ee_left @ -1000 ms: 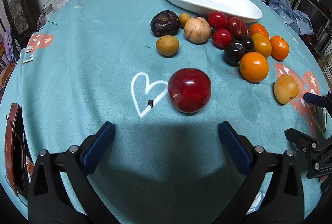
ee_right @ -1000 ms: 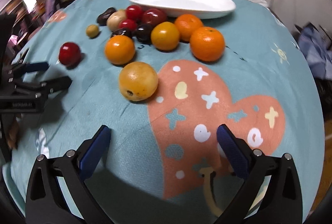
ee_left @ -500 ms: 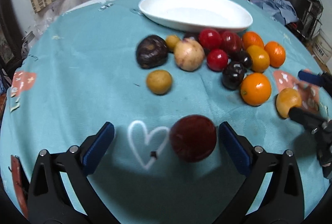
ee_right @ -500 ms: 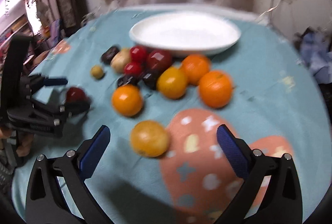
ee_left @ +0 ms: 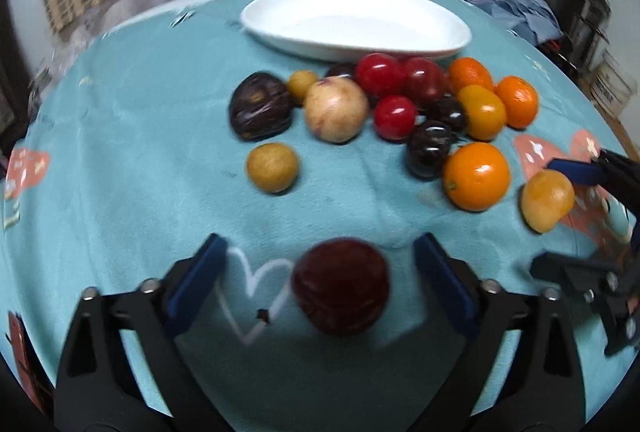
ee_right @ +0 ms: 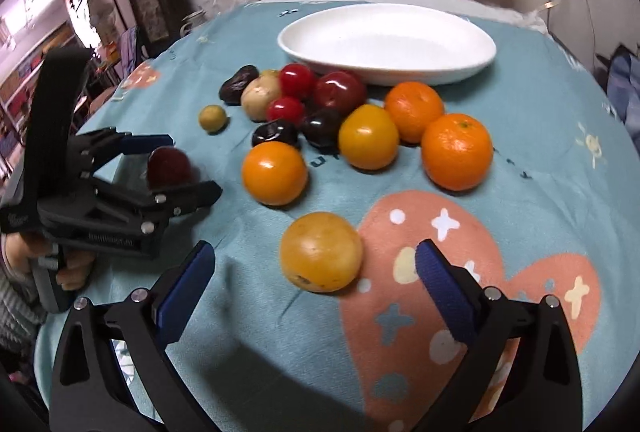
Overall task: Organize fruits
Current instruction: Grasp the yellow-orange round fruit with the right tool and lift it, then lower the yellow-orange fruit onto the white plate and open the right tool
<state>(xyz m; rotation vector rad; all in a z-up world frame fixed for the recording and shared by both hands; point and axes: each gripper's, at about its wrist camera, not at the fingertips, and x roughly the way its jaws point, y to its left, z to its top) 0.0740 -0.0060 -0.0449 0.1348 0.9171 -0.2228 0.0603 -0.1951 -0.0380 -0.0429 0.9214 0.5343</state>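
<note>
A dark red apple (ee_left: 340,286) lies on the teal cloth between the open fingers of my left gripper (ee_left: 320,272); the pads stand apart from it. It also shows in the right wrist view (ee_right: 169,167), inside the left gripper (ee_right: 176,164). My right gripper (ee_right: 314,266) is open around a yellow-orange fruit (ee_right: 321,251), not touching it; that fruit shows in the left wrist view (ee_left: 547,199) too. A white oval dish (ee_right: 387,42) stands empty at the back. Several oranges, red fruits and dark plums lie clustered before it (ee_right: 332,120).
A small yellow-brown fruit (ee_left: 272,167) and a wrinkled dark purple fruit (ee_left: 260,106) lie left of the cluster. A white heart mark (ee_left: 252,284) is on the cloth. The table edge drops to clutter at the right (ee_left: 560,12).
Both grippers have moved forward. The red apple now lies between the left fingers, and the yellow-orange fruit now lies between the right fingers. Both stay open.
</note>
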